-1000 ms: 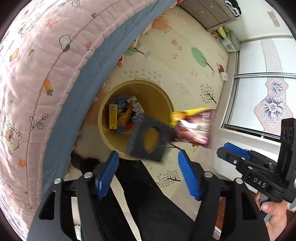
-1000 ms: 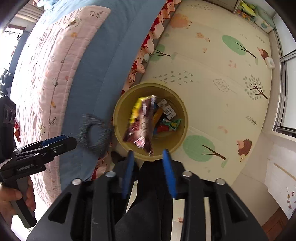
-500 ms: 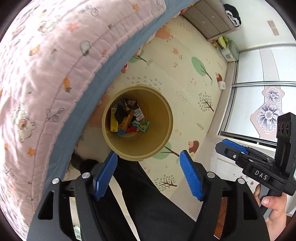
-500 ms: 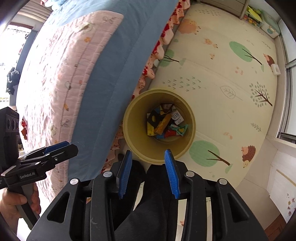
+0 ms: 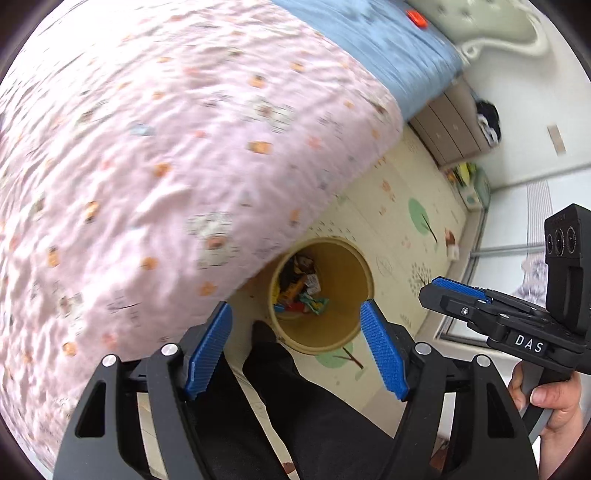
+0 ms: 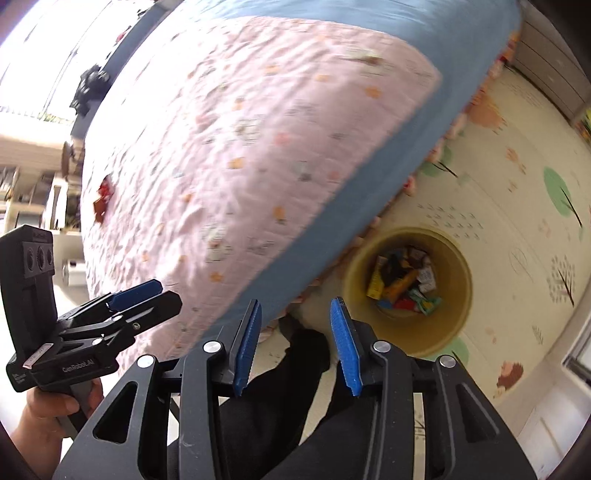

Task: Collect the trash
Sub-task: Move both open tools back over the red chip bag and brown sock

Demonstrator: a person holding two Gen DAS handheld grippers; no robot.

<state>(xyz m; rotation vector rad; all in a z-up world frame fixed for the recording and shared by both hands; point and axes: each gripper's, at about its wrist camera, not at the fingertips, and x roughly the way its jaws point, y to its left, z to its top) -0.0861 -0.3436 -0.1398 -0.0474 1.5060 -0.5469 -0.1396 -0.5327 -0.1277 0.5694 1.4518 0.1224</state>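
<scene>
Currently nothing held: left gripper [image 5: 295, 354] spread wide, blue pads bare; right gripper [image 6: 295, 347] parted narrower, also empty. Trash bin [image 6: 456, 332] on play mat [image 6: 517, 206], tucked against bed edge, wrappers [image 6: 404, 284] piled at its bottom. Small red-orange scraps [image 6: 103, 195] visible on pink quilt [image 5: 166, 155], and another orange bit [image 5: 415, 16] on blue sheet [image 5: 388, 48], likely next pickups, though too blurred to confirm. Risks: pinching quilt fabric along with thin scraps; missing pieces hidden in folds; knocking bin over with a leg [image 5: 295, 406] standing right beside it.
</scene>
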